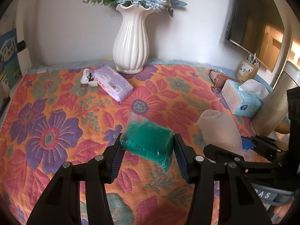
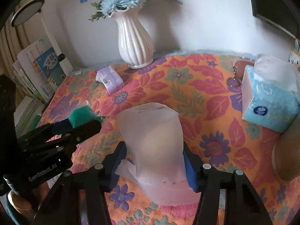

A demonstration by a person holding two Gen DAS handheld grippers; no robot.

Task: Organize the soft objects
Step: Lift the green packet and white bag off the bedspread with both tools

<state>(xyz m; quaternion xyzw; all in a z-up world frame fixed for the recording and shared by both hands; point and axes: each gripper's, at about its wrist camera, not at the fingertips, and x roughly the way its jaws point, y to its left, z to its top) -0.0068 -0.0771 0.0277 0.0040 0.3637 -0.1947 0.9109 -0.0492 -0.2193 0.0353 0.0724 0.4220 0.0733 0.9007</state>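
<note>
The left gripper sat at the bottom centre of the left wrist view, its jaws clamped on a green sponge in a clear wrapper, held above the flowered cloth. In the right wrist view, the right gripper at the bottom centre had its jaws pressed against both sides of a frosted plastic bag that stood open-mouthed. A purple packet lay left of the white vase near the top, and a tissue box stood at the right.
</note>
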